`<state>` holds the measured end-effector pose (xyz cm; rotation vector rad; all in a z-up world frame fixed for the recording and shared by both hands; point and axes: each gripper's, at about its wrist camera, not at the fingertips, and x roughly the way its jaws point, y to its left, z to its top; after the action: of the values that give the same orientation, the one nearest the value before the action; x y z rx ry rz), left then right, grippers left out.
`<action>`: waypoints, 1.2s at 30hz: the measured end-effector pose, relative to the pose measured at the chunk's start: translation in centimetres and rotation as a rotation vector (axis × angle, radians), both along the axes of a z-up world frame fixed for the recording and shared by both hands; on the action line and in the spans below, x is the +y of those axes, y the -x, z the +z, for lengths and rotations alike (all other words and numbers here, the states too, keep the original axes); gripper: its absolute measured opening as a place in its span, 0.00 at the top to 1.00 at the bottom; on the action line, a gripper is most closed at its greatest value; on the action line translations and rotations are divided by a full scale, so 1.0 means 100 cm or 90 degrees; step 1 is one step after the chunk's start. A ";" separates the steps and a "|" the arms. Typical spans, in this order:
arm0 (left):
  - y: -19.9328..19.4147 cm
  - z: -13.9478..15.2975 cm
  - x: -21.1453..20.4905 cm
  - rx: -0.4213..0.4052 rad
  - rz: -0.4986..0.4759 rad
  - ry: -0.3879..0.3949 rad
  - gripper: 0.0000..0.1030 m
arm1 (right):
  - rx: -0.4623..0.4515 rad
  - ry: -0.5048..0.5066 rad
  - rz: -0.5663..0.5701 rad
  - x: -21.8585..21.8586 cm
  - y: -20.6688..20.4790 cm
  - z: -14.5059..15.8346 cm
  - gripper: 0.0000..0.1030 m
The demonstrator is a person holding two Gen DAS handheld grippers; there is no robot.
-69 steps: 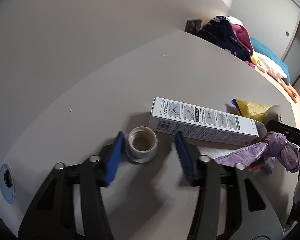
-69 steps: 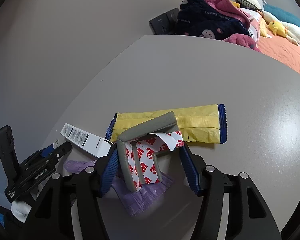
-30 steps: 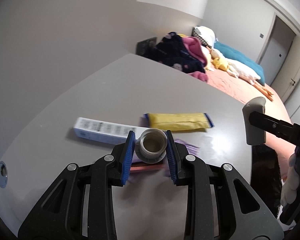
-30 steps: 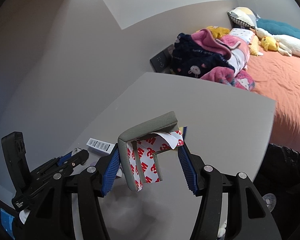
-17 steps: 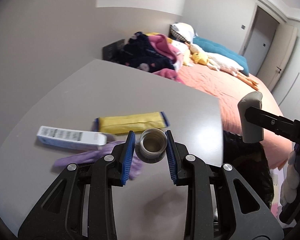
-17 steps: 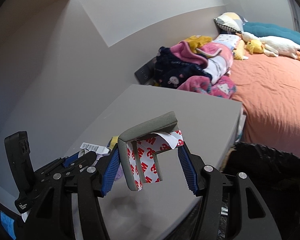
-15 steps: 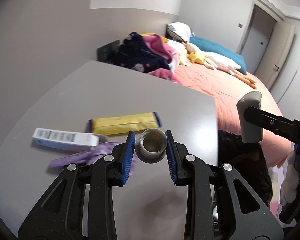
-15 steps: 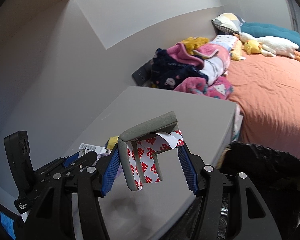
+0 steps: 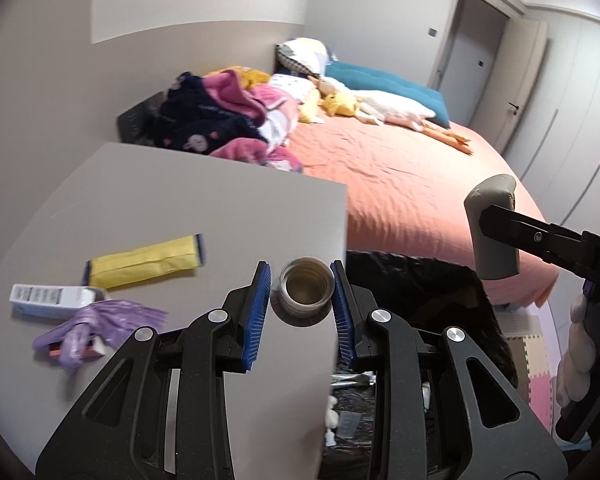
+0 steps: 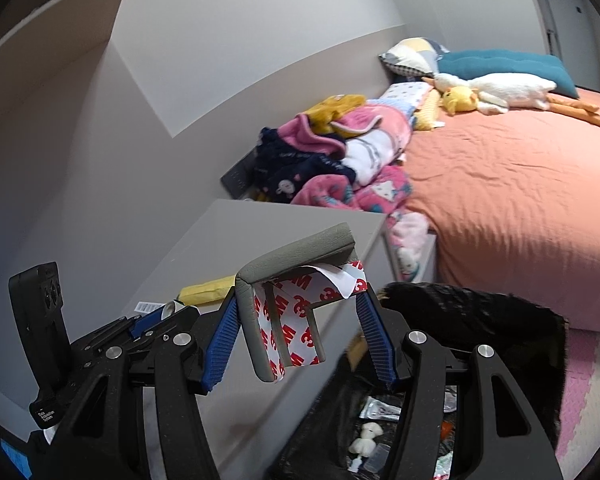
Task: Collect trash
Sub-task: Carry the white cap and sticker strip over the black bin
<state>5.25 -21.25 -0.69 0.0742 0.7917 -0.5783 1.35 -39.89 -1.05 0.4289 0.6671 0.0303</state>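
— Three scraps lie on the bench (image 9: pixel 204 208): white carton (image 9: pixel 54 301), purple wrapper (image 9: pixel 96 322), yellow packet (image 9: pixel 144 261). What's in the left claw (image 9: pixel 300 304)?
— It is clamped on a small round cap (image 9: pixel 306 292), held over the bench edge.
— And the right claw (image 10: pixel 296 334)?
— It grips a grey foam corner guard (image 10: pixel 292 264) with red-printed backing, above the black trash bag (image 10: pixel 472 320) beside the bed (image 10: pixel 512 208).

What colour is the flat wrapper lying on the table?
Yellow with dark blue ends; the flat plastic wrapper shows best in the left wrist view.

Orange-covered bed (image 10: pixel 500 200) with heaped clothes (image 10: pixel 332 160), plush duck (image 10: pixel 496 96), teal pillow (image 9: pixel 384 86).
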 end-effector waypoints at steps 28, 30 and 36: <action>0.030 0.002 -0.117 0.005 -0.190 -0.005 0.71 | -0.007 -0.001 -0.137 -0.084 0.068 0.000 0.42; 0.033 0.002 -0.122 0.006 -0.202 -0.005 0.71 | -0.007 0.000 -0.145 -0.087 0.073 0.000 0.42; 0.039 -0.002 -0.132 0.013 -0.233 -0.009 0.71 | -0.003 0.000 -0.167 -0.096 0.082 -0.002 0.42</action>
<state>1.39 -34.50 -0.93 0.2298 0.8072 -0.9213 -6.90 -49.52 -1.21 0.5137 0.6011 -0.2170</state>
